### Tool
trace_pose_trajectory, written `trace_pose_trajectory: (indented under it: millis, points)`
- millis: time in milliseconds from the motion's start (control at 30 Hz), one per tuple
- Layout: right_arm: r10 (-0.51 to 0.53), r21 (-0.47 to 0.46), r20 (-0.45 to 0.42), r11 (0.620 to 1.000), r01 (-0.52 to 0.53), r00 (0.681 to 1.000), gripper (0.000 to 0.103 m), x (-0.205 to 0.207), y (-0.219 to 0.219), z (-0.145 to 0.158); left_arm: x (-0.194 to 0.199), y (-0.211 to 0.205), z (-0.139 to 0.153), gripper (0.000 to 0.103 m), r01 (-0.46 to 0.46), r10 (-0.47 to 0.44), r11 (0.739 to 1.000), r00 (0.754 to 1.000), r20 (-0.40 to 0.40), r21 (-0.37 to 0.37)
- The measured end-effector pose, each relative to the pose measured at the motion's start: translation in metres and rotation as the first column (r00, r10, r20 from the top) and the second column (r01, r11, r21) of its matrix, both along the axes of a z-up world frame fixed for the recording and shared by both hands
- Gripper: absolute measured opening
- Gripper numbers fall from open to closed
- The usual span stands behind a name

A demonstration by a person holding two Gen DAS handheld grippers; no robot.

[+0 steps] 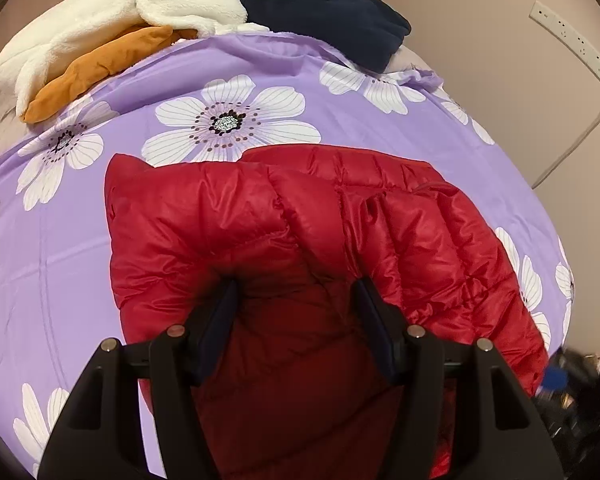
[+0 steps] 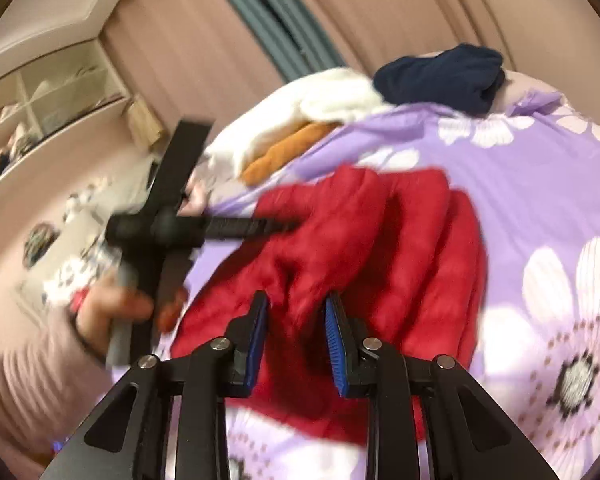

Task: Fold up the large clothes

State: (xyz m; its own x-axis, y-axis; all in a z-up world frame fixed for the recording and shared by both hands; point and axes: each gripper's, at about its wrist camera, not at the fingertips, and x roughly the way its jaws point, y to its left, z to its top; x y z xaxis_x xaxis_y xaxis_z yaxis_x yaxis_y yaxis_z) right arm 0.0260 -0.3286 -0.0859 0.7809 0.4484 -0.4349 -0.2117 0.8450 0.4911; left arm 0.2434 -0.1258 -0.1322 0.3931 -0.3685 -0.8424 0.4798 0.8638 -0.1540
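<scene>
While my left tool (image 1: 296,284) clamps a puffy bunch of the red down jacket (image 1: 300,216), my right tool (image 2: 296,300) pinches another fold of it at six o'clock. It lies on the bed (image 1: 80,240), light, soft and slippery, so I'd grip thick quilted seams. Other clothes (image 1: 112,36) sit toward twelve o'clock.

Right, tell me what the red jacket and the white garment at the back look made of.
Red quilted puffer jacket: apparently thin shiny nylon or polyester over padding, judging by its sheen and stitched puffy panels. White fluffy garment: probably fleece or plush, given its matte, fuzzy pile.
</scene>
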Motion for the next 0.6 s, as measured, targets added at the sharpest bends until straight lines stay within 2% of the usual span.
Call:
trace_pose_trajectory:
  millis: [100,167,233,300,433,533,600]
  points:
    - [-0.056,-0.056,0.003,0.997,0.056,0.998,0.027,0.003,-0.001,0.015,0.001,0.0,0.001,0.06,0.006,-0.006,1.0,1.0,-0.004,-0.004]
    - [-0.14,-0.121,0.004,0.983,0.139,0.99,0.027,-0.001,-0.005,0.024,0.001,0.001,0.0,0.06,0.009,-0.009,1.0,1.0,-0.006,-0.008]
    - [-0.158,-0.108,0.027,0.981,0.16,0.987,0.027,-0.001,-0.014,0.027,0.001,0.0,0.001,0.06,0.011,-0.011,1.0,1.0,-0.002,-0.006]
    - [-0.145,-0.076,0.031,0.986,0.147,0.989,0.027,0.004,-0.019,0.028,0.0,-0.001,0.0,0.06,0.017,-0.017,1.0,1.0,0.006,0.001]
    - [-0.065,-0.074,0.037,0.995,0.068,0.997,0.027,0.025,-0.001,0.02,0.0,0.0,0.0,0.06,0.022,-0.022,1.0,1.0,0.012,-0.002]
    - [-0.05,-0.115,-0.025,0.992,0.047,0.998,0.027,0.044,0.012,0.002,0.001,0.0,0.0,0.06,0.026,-0.026,1.0,1.0,0.016,0.008]
    - [-0.062,-0.152,-0.098,0.987,0.047,0.993,0.027,0.054,0.016,-0.015,0.001,-0.001,-0.002,0.06,0.03,-0.031,0.999,0.999,0.02,0.019]
